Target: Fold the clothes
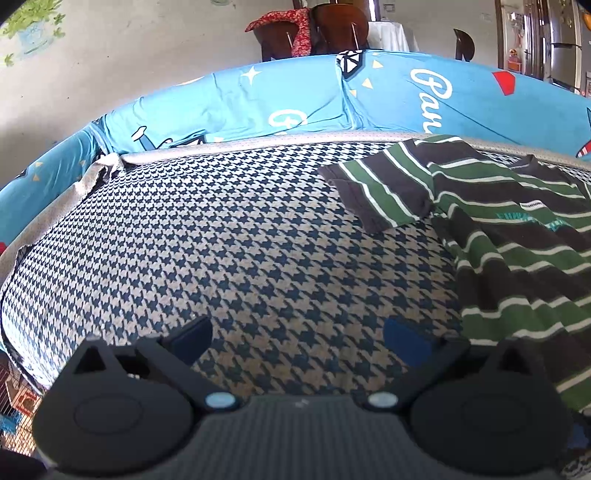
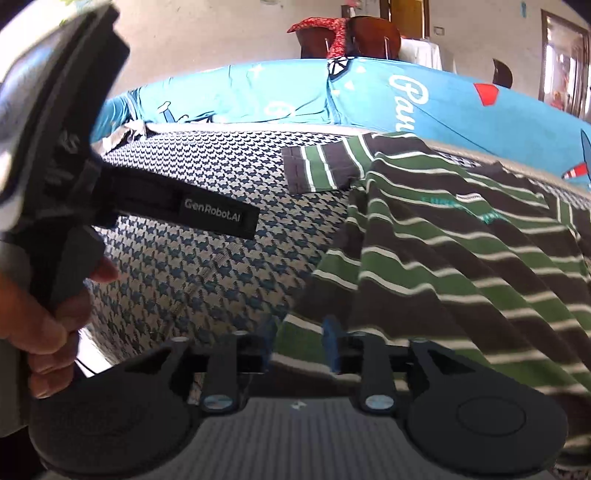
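My left gripper [image 1: 299, 341] hangs over the checked cover [image 1: 221, 240] of the sofa. Its jaws are wide apart and hold nothing. Only the blue and tan checks show between them. The striped shirt [image 1: 517, 236] lies to the right of this gripper, not touching it. It is green and dark with thin white lines. One short sleeve [image 1: 380, 192] sticks out flat to the left of the shirt's body, on the checked cover. The shirt's top edge lies up by the back of the seat, near the bright blue sheet [image 1: 295, 96] with white letters. Behind the blue sheet stands a brown chair [image 1: 332, 33] with a red cloth [image 1: 291, 22] on it.

From my right gripper's camera, a hand [image 2: 48, 310] shows far to the left of the shirt, wrapped around the handle of the other tool [image 2: 66, 155]. A black strap [image 2: 207, 214] with white letters hangs from that tool over the checked cover.

My right gripper [image 2: 295, 347] is at the bottom edge of the striped shirt. Its jaws are close together and pinch the cloth of the hem between the blue pads [image 2: 330, 341]. The shirt rises in folds from where I grip it and spreads up and to the right across the sofa. The sleeve lies flat, up and to the left of the shirt's body.
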